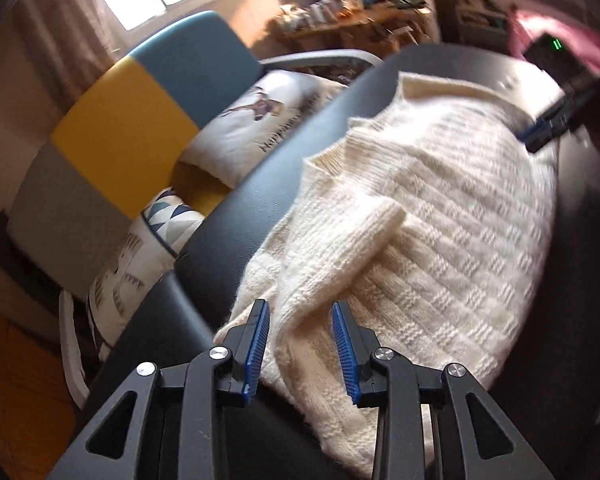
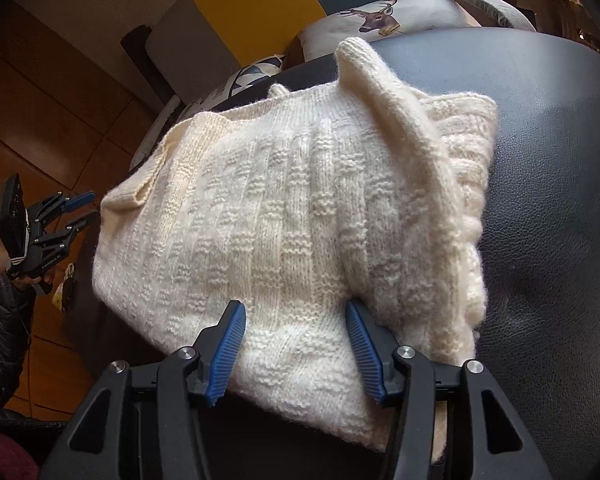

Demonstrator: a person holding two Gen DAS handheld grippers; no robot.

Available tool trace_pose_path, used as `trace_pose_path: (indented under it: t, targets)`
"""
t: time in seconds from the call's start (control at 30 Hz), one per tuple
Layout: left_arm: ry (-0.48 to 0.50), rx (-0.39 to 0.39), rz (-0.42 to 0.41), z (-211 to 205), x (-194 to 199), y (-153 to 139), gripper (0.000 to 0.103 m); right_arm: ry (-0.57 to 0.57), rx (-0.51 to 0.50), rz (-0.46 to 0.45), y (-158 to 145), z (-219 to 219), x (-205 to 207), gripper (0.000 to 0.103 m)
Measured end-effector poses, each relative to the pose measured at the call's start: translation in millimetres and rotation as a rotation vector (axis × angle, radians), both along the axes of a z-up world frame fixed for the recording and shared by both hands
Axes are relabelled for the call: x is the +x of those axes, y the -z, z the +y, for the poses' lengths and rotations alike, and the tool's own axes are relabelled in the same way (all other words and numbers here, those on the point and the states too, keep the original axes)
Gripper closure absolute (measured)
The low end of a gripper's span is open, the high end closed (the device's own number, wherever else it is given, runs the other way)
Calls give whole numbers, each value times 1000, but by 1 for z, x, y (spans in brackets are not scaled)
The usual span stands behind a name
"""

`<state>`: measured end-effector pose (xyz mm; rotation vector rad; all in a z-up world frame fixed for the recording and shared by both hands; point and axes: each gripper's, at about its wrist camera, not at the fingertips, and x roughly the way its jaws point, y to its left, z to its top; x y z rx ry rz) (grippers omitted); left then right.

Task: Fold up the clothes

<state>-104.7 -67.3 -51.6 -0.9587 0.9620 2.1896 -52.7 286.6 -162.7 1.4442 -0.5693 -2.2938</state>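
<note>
Over black leather surface (image 2: 548,168), my right gripper (image 2: 296,344) spread above cream sweater (image 2: 284,208); left gripper (image 1: 300,344) spread too, empty; cushion lettering unreadable.

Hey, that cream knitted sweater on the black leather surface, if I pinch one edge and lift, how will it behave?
The sweater will probably droop rather than hold its shape: its folded sleeve already slumps in soft curves. The chunky knit looks bulky, so it is likely weighty and may stretch. The fuzzy yarn should grip the ribbed blue fingers well, though it may slide on the smooth leather surface.

Left gripper (image 1: 300,320) and right gripper (image 2: 296,320) both spread wide
</note>
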Motion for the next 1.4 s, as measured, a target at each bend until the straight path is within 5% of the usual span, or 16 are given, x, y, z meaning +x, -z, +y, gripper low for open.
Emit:
trace_pose_path:
  t: [0.1, 0.13, 0.27, 0.47, 0.57, 0.63, 0.7, 0.83, 0.97, 1.1, 1.23, 1.3, 1.4]
  targets:
    - [-10, -9, -31, 8, -18, 10, 72, 14, -14, -2, 0, 0, -1, 49]
    - [-56, 31, -62, 7, -29, 12, 95, 11, -7, 3, 0, -1, 0, 49]
    - [-421, 454, -243, -47, -76, 18, 97, -2, 39, 31, -1, -6, 5, 49]
    - [-734, 744, -486, -110, -92, 57, 95, -7, 32, 30, -1, -5, 5, 49]
    - [-716, 690, -313, -107, -76, 15, 91, -2, 32, 34, -9, -5, 3, 49]
    - [-574, 658, -275, -82, -66, -10, 74, 2, 34, 36, -15, -5, 1, 49]
    - [-431, 557, -247, -37, -60, -19, 73, 6, 36, 39, -21, -5, -1, 49]
    - [-246, 355, -301, 44, -74, 5, 72, 12, 51, 52, -34, -5, -6, 49]
    - [-246, 246, -383, 81, -105, 44, 72, 22, 184, 109, -48, -4, -23, 49]
    - [-237, 236, -375, 83, -105, 57, 72, 51, 346, 142, -52, 1, -47, 49]
    - [-269, 330, -367, 72, -95, 56, 96, 60, 436, 103, -33, 9, -70, 49]
    - [-307, 397, -323, 65, -88, 47, 97, 55, 459, 87, -25, 12, -78, 50]
    - [-340, 507, -242, 54, -75, 27, 98, 25, 437, 96, -24, 10, -77, 80]
